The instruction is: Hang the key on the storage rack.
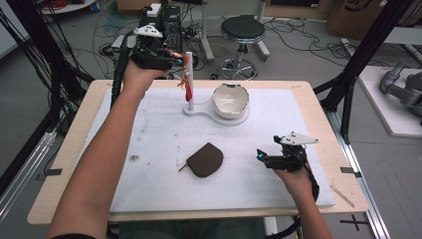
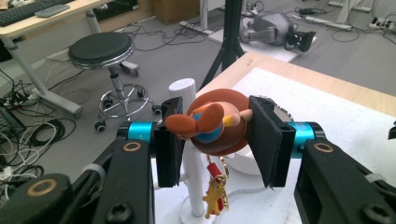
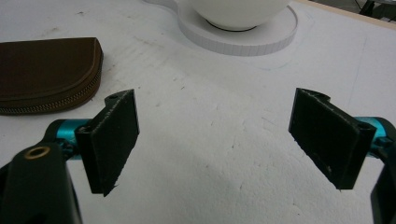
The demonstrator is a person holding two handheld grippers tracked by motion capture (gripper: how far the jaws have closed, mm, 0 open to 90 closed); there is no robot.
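Note:
My left gripper (image 2: 218, 135) is shut on an orange and brown toy figure (image 2: 212, 126), its pads pressing the figure's two sides. A ring and a red and yellow charm (image 2: 214, 196) dangle below the figure. It hangs right beside the top of a white post (image 2: 184, 91); I cannot tell whether they touch. In the high view the left gripper (image 1: 178, 62) is at the table's far edge by the post (image 1: 189, 74). My right gripper (image 1: 260, 157) hovers open at the right front, its jaws (image 3: 219, 140) wide apart over bare white mat.
The post shares a white base (image 1: 239, 119) with a white bowl (image 1: 230, 99). A brown zipped pouch (image 1: 205, 159) lies mid-table, left of the right gripper, also seen as the pouch (image 3: 46, 74). A stool (image 1: 242, 30) and cables lie beyond the table.

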